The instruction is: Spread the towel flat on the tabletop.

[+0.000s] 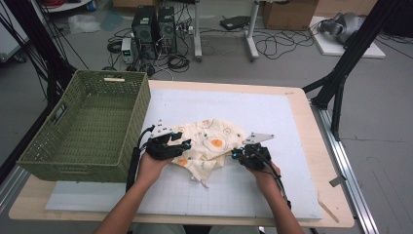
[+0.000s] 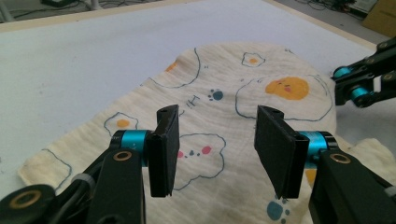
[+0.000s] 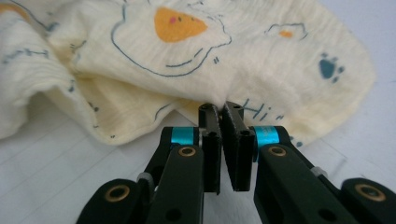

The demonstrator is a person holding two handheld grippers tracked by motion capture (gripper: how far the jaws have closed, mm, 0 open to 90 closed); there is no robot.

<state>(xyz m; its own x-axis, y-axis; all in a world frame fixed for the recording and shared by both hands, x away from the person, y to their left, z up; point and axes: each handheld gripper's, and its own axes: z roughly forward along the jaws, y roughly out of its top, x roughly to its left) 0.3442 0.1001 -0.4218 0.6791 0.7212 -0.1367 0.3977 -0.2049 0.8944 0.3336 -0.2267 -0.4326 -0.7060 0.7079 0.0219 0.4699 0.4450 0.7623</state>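
Right claw [image 3: 223, 109] clenched on cloth [image 3: 196, 60] edge, left claw [image 2: 217, 126] released above cloth's middle

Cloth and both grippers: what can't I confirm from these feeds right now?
- Right gripper: jaws nearly closed at the cloth edge; whether fabric is pinched is hidden by the jaws themselves.
- Left gripper: open above the cloth; contact height unclear.
- Cloth underside and near folds: hidden by the cloth itself, high view.
- Basket near inner wall: hidden by its own wall, high view.
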